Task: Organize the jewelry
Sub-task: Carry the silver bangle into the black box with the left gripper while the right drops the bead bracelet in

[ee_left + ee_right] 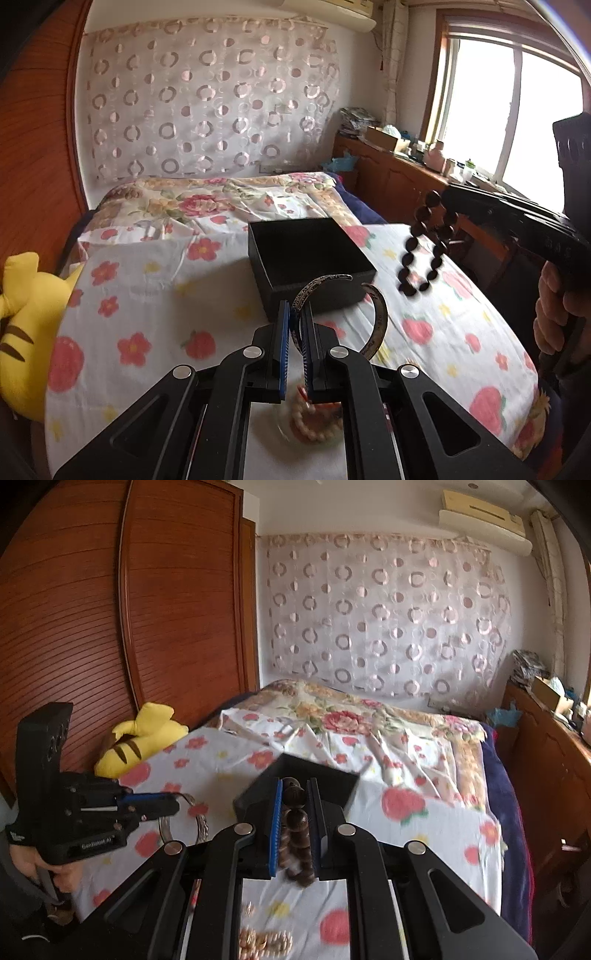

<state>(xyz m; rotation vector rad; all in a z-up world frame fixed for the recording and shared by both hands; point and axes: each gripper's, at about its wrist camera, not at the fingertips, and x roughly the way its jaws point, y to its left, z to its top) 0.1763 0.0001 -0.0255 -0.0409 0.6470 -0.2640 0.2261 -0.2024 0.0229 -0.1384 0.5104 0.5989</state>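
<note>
- Left gripper (295, 343): fingers closed tight on a silver open bangle (341, 317), which stands upright out of the blue pads, clear of the bed
- Pale bead bracelet (314, 424): lies on the bedsheet (147, 295) at the near edge of the bed, directly under the left gripper; blurred
- Right gripper (295, 827): fingers nearly closed, clamped on a dark wooden bead bracelet (297, 823) that hangs down between the pads above the sheet; motion blur on the lower beads
- Black box (310, 258): open, lid off, resting on the floral sheet around the middle of the bed, just beyond both grippers; interior too dark to read
- Gold-toned jewelry (262, 941): on the sheet at the near edge, below the right gripper, blurred
- Yellow striped plush toy (144, 734): at the bed's left edge, against the wooden wardrobe (110, 627)
</note>
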